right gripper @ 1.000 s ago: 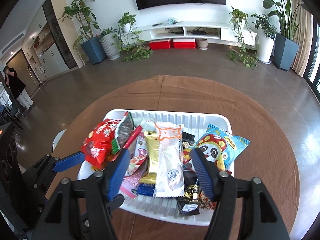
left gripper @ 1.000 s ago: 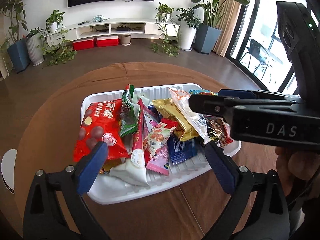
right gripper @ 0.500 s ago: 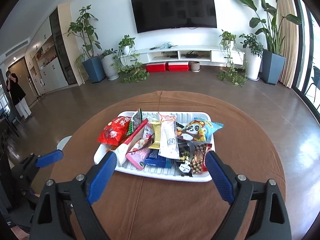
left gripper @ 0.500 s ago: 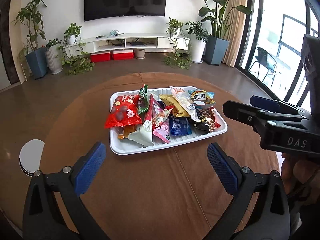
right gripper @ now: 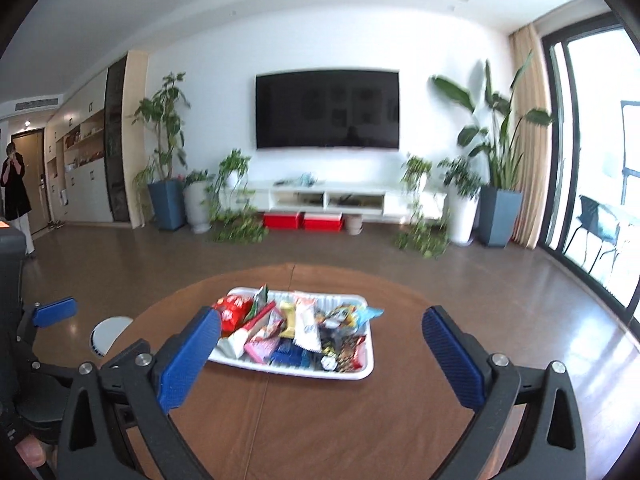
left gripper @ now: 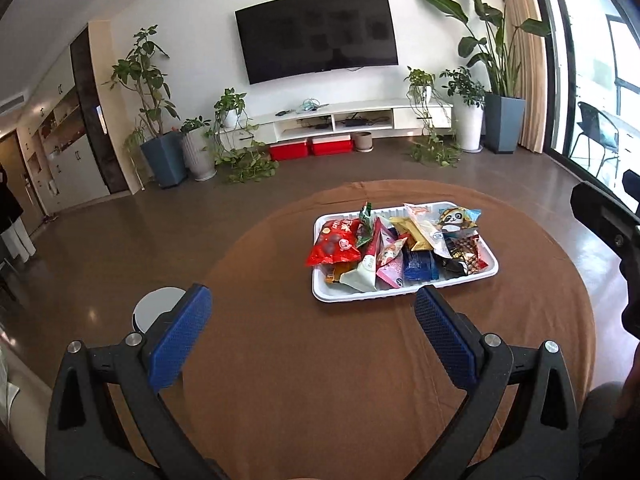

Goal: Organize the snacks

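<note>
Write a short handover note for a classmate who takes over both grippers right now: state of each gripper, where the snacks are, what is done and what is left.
Left gripper: open, empty, held above the table's near side, apart from the tray.
Right gripper: open, empty, also short of the tray.
Snacks: all piled in the white tray on the round brown table; red bag at its left end, panda packet at its far right corner. No packet lies on the cloth.
Done: snacks gathered in the tray.
Left: the pile looks loosely overlapped; whether it needs more sorting is your call.
</note>
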A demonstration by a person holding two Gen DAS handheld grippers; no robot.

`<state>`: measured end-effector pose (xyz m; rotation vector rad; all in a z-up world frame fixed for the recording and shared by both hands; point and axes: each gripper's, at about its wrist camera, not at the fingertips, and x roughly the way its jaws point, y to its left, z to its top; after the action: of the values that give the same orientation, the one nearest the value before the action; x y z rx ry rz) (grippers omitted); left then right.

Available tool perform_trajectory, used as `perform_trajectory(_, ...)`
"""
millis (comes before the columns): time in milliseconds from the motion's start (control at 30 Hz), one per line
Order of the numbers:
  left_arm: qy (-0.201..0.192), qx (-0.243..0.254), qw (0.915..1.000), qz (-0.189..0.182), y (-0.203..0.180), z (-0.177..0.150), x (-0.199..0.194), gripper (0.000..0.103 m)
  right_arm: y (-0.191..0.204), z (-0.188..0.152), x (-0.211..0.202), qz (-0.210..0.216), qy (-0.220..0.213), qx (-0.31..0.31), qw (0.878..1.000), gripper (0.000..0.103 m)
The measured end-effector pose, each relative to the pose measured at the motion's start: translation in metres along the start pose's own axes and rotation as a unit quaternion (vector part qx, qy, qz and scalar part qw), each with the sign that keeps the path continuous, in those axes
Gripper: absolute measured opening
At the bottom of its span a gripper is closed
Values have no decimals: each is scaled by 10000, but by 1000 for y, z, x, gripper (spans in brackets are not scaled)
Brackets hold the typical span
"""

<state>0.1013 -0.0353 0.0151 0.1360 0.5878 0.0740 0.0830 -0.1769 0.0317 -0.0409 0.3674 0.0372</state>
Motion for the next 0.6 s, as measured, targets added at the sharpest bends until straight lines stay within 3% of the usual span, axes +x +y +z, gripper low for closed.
perform_trajectory(300,-29,-75,9997,-212,4,-4,-33,103,4,-2,-30,36,-101,-145,9998,103)
perform_trajectory(600,168,-169,9984,-509,1,-17,-34,103,-6,-21,-34,-94,588,154,9981,103)
